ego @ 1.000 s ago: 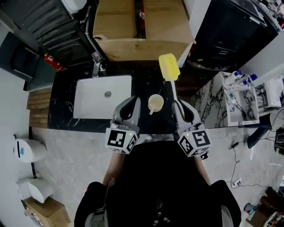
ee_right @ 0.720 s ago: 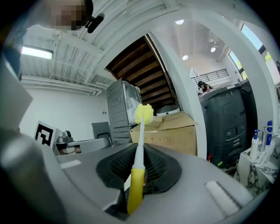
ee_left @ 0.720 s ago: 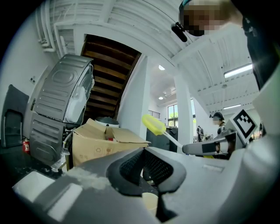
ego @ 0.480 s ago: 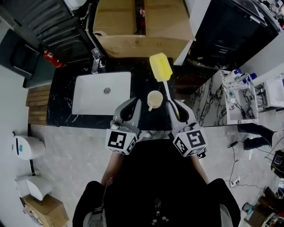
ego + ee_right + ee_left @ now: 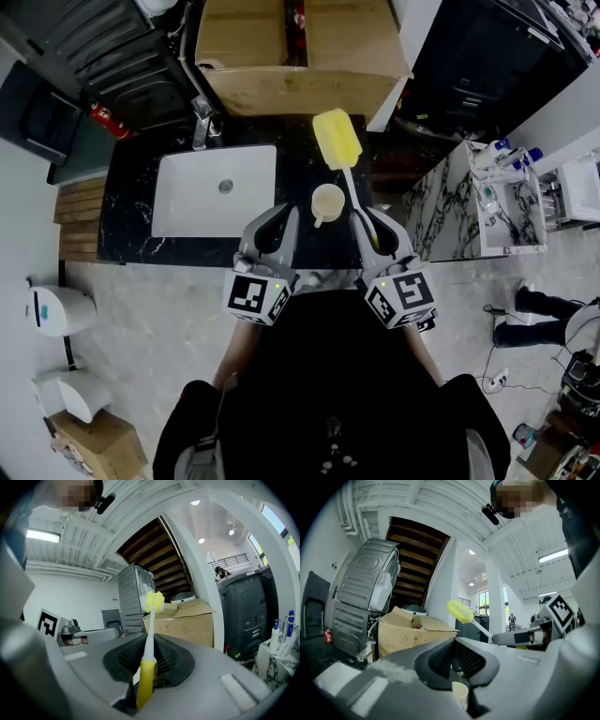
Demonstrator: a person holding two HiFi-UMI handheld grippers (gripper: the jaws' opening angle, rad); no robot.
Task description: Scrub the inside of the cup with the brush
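A cream cup [image 5: 328, 203] stands upright on the black countertop [image 5: 131, 220], right of the sink; its rim [image 5: 460, 693] shows just beyond my left jaws. My left gripper [image 5: 281, 218] [image 5: 454, 657] hangs beside the cup's near left, shut and holding nothing. My right gripper [image 5: 367, 227] [image 5: 149, 660] is shut on the yellow handle of the brush [image 5: 146, 677]. The brush's white stem rises past the cup's right side to its yellow sponge head [image 5: 337, 139] [image 5: 460, 611] [image 5: 153, 602], which is in the air beyond the cup, not inside it.
A white sink [image 5: 216, 192] with a faucet [image 5: 202, 127] lies left of the cup. A big cardboard box [image 5: 300, 56] stands behind the counter. A marble side counter [image 5: 441, 216] holding bottles is to the right. A red extinguisher [image 5: 108, 127] is far left.
The brush head has swung left, and the right gripper has shifted slightly left toward the cup. The left gripper and cup have stayed put.
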